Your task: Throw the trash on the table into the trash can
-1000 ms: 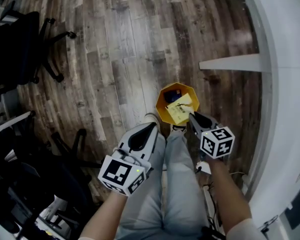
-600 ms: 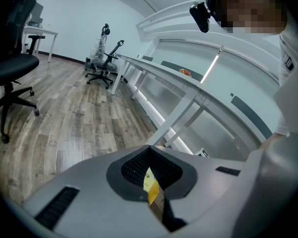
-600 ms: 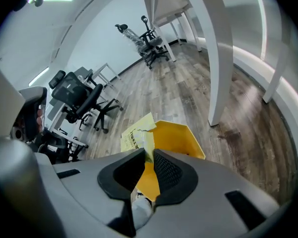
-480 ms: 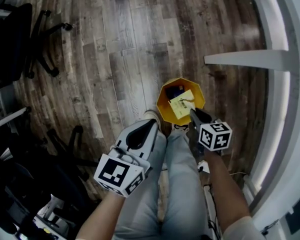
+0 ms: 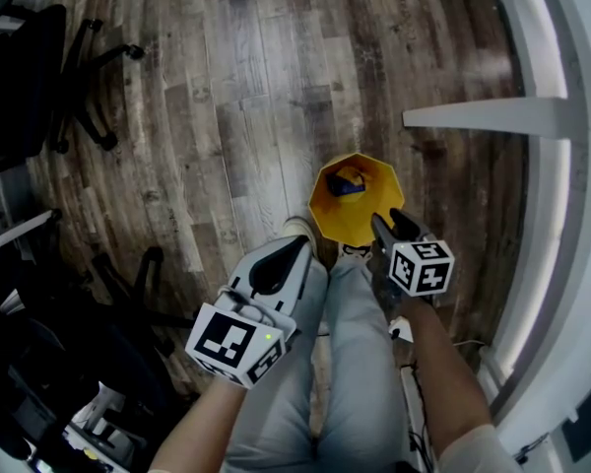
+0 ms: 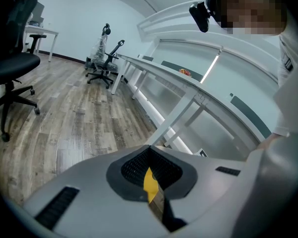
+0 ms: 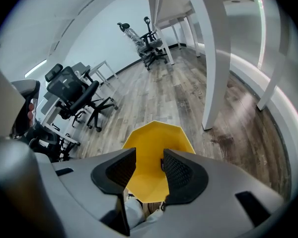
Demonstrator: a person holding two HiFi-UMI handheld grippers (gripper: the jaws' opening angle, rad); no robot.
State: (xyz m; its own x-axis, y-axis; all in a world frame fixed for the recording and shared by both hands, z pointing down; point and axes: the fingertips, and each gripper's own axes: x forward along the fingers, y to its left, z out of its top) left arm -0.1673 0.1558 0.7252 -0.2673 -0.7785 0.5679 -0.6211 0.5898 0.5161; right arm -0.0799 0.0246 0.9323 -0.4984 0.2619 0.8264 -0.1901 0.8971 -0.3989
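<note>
Left tongs (image 5: 301, 244) lower centre-left, pinched together, nothing gripped. Yellow trash can (image 5: 325, 210) stands on the wood floor (image 5: 236, 116) at frame centre, dark blue trash (image 5: 346, 184) inside. Right tongs (image 5: 386, 219) at the can's lower-right rim, jaws just been opening, moderately wide, empty.

Wood floor (image 5: 227, 87); yellow trash can (image 5: 343, 221) on it; office chair (image 5: 25, 77) apart.

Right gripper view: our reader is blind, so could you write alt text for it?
The right tongs, which have just been opening with nothing between them, hang over a yellow bin on a wood floor. A white table leg stands to the right, office chairs further back on the left.
</note>
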